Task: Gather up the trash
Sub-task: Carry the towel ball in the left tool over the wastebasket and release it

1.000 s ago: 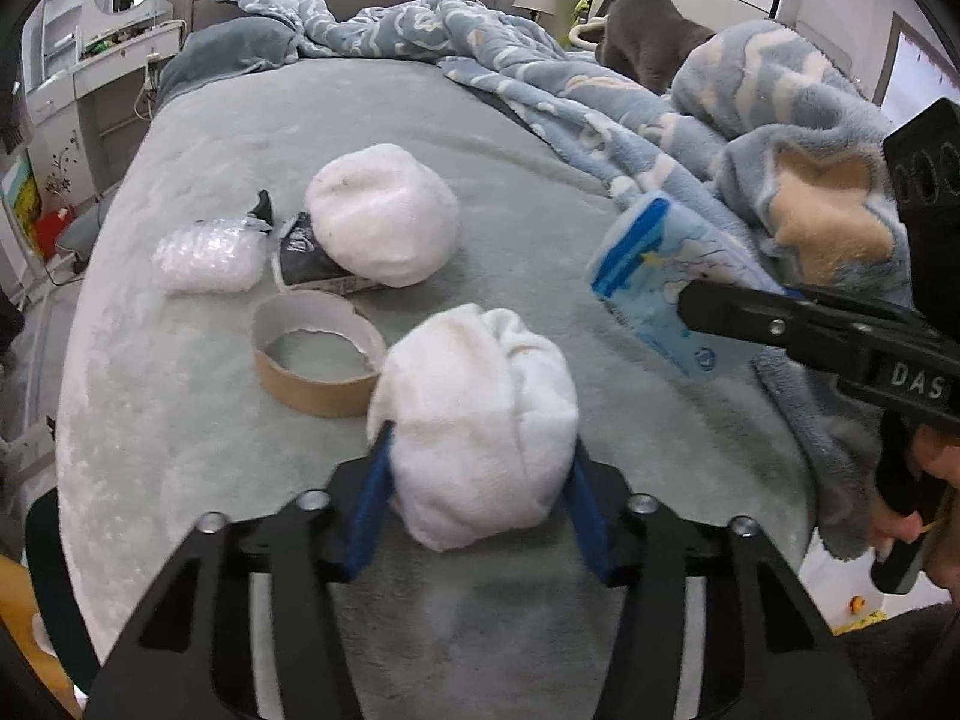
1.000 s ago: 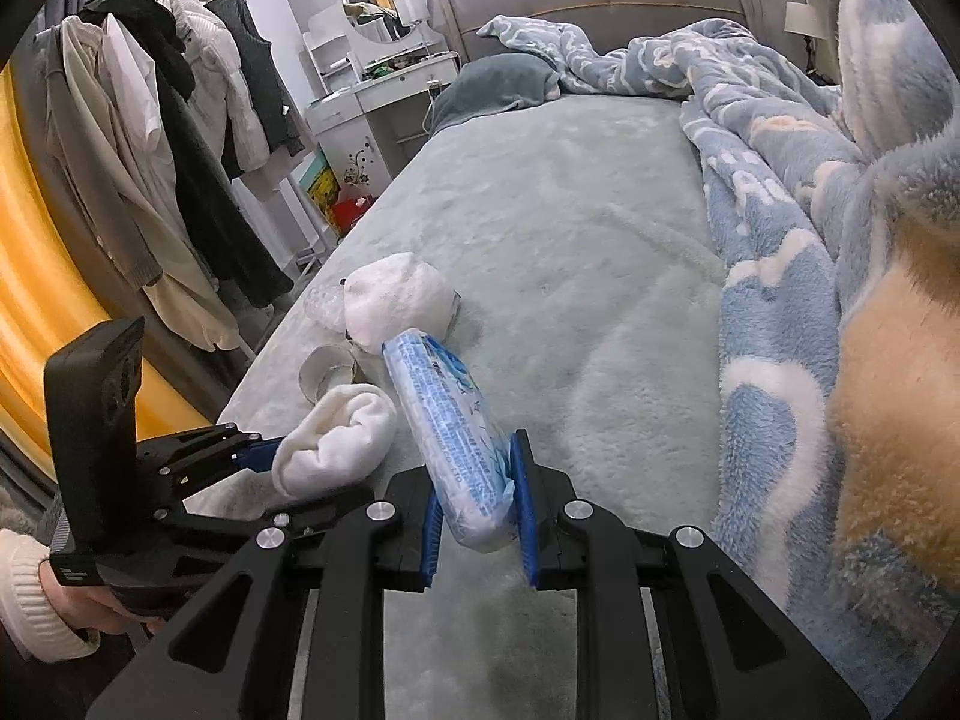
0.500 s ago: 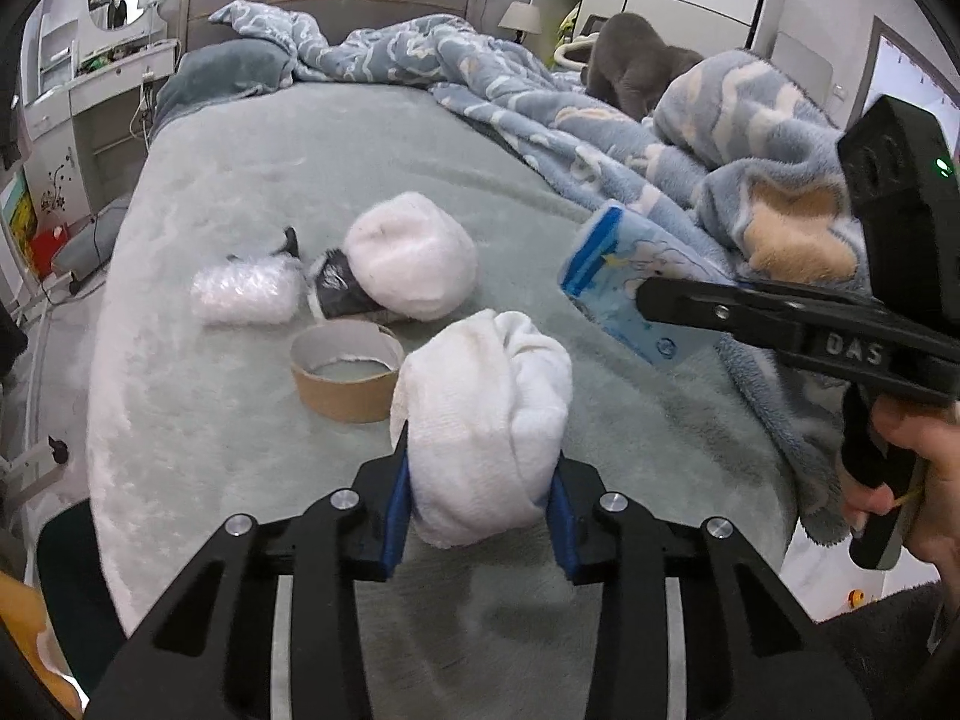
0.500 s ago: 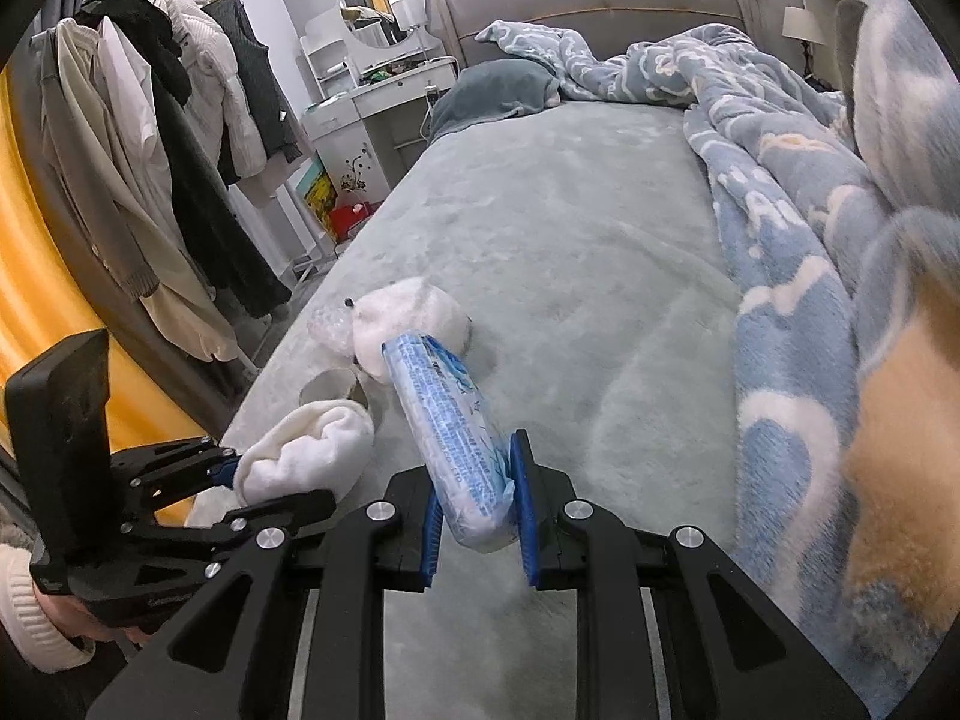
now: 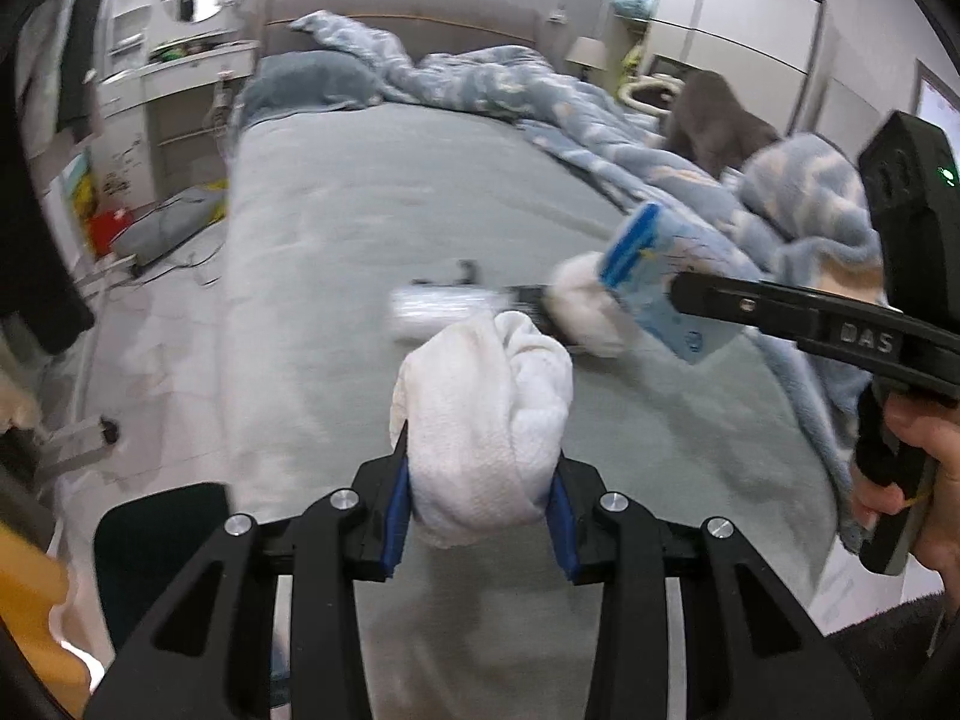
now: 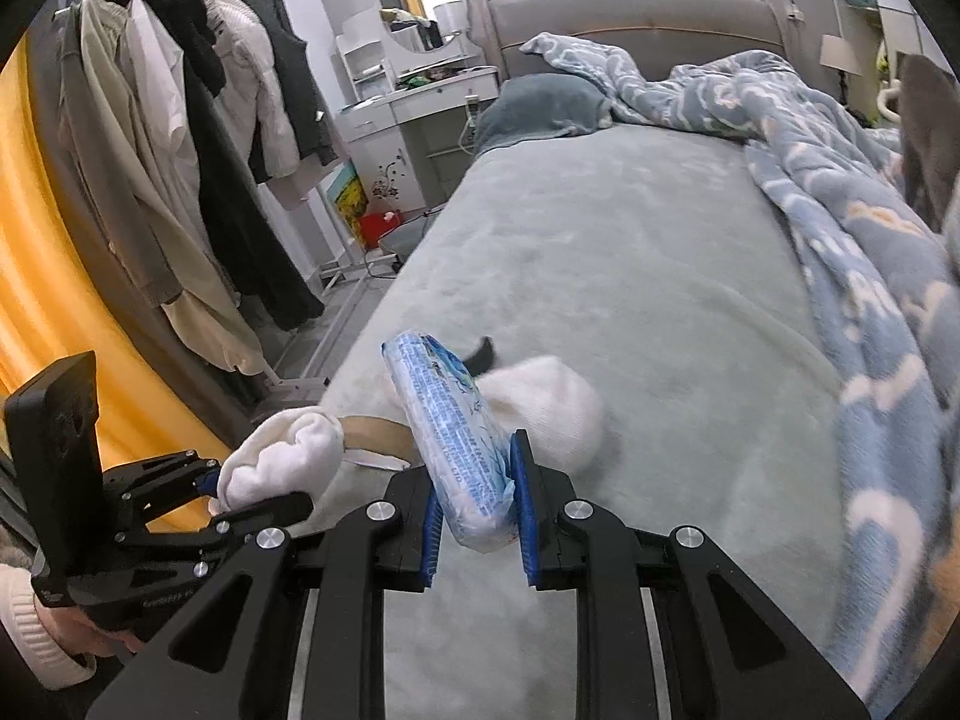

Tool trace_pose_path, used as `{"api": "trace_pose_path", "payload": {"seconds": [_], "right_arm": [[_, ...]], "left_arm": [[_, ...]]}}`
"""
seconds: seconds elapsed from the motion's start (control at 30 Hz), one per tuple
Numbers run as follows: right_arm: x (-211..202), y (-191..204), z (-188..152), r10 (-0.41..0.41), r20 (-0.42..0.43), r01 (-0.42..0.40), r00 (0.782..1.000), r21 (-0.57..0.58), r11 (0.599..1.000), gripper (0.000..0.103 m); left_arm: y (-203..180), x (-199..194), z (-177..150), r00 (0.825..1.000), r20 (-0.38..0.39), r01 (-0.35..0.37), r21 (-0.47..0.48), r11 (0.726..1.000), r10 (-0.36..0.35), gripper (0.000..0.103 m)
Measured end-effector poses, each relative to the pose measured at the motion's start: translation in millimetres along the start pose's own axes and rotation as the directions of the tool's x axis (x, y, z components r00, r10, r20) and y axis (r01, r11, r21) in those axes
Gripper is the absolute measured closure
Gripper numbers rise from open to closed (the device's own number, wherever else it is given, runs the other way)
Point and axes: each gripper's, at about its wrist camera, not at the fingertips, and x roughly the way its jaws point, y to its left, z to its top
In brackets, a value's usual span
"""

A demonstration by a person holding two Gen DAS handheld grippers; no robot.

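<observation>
PROGRESS: your left gripper pinches the white sock ball | your right gripper clamps the blue tissue pack | LEFT: second sock ball, tape ring at 12 o'clock on the bed; no bin visible.

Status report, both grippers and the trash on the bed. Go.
Left gripper shut on white sock bundle. Right gripper shut on blue tissue pack. Second white bundle, cardboard tape ring left on bed. Nothing blocking.
</observation>
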Motion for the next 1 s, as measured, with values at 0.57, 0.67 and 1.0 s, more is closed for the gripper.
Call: {"api": "trace_pose_path", "payload": {"seconds": [0.57,0.67,1.0], "right_arm": [[48.2,83.1,31.2,0.092,0.001,-0.092,0.996,-0.088,0.992,0.082],[54.7,96.7,34.7,0.111,0.001,-0.11,0.994,-0.098,0.989,0.082],[83.0,142.6,45.6,0.179,-0.022,-0.181,0.984,-0.137,0.974,0.082]], "left_arm": [[100.8,-18.1,-14.6,0.988,-0.051,-0.149,-0.147,0.978,0.142,0.062],[119.9,-18.7,-20.0,0.984,-0.081,-0.172,-0.171,0.97,0.16,0.062],[160.7,-13.7,-45.2,0.96,-0.204,-0.235,-0.208,0.949,0.192,0.062]]}}
